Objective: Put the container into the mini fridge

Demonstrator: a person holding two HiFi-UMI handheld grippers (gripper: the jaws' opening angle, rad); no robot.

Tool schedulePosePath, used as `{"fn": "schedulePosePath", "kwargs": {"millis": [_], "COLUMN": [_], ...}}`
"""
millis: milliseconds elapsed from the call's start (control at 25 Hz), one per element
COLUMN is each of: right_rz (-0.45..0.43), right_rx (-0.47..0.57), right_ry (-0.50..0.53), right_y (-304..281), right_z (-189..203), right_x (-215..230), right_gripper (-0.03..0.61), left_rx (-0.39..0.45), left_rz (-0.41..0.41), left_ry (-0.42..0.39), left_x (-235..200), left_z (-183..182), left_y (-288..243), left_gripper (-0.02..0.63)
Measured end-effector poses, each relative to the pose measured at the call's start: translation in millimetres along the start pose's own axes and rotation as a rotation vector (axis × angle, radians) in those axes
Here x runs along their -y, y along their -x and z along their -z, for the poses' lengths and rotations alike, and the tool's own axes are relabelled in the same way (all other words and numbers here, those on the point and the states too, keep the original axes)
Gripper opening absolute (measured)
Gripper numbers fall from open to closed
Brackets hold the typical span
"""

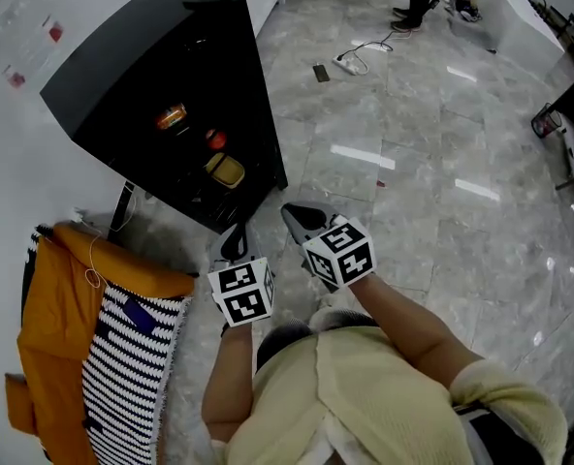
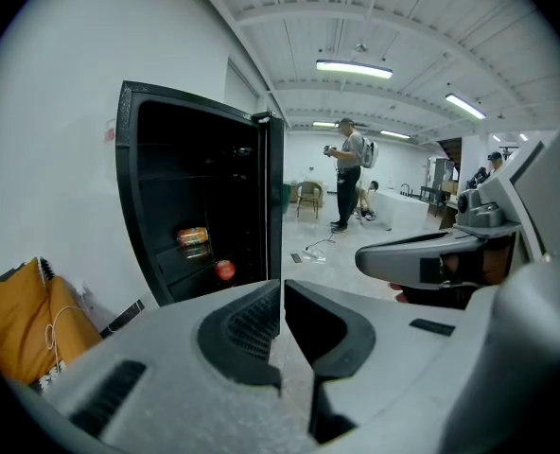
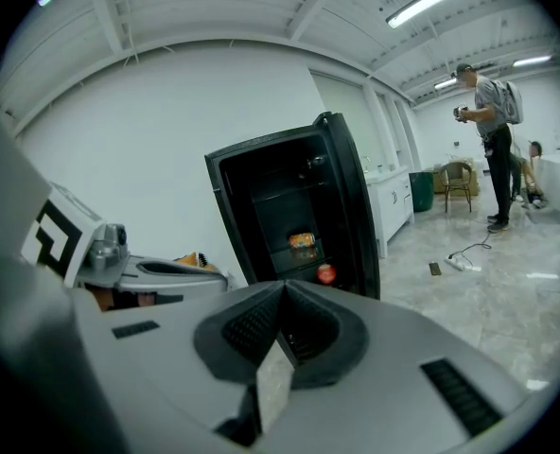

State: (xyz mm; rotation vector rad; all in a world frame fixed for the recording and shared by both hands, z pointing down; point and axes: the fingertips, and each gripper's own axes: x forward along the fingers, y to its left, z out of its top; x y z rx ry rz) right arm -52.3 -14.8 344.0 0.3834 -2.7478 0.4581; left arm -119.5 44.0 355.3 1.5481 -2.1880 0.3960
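My left gripper (image 1: 235, 244) and right gripper (image 1: 302, 219): jaws pressed together, empty. Yellow lidded plastic container (image 1: 226, 170) sits inside the open black mini fridge (image 1: 122, 76); probably light, rigid and smooth, so I pinch across its sides.

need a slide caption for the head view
Open mini fridge with a yellow container inside; left claw and right claw shut and empty in front of it.

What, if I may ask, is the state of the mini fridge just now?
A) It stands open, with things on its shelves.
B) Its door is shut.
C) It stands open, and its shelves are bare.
A: the mini fridge stands open, and an orange item, a red round thing and a yellow container show on its dark shelves.
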Motion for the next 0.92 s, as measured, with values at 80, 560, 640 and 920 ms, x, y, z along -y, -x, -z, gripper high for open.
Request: {"fn": "schedulePosePath", "kwargs": {"millis": [80,560,640,920], "right_rz": [-0.001,-0.015,-0.018,-0.004], "right_rx": [0.0,-0.008,-0.01,-0.007], "right_ry": [-0.003,-0.015,-0.009,-0.014], "right_y": [0.4,1.6,0.9,-1.5], "right_z": [1.1,6.3,6.4,4.9], "right_x": [-0.8,-0.3,-0.9,7.2], "right_gripper": [0.028,0.028,0.029,0.029], "left_rx": [-0.006,-0.004,-0.006,-0.007], "left_rz": [-0.002,-0.009,-0.008,-0.011], "left_ry": [-0.001,0.008,0.006,-0.001], "left_x": [-0.1,0.4,1.2,1.0], "left_z": [3.2,9.8,9.7,7.2], "left_y": [0.9,-1.3,-1.5,-7.0], "left_gripper": [0.035,0.035,0.035,0.035]}}
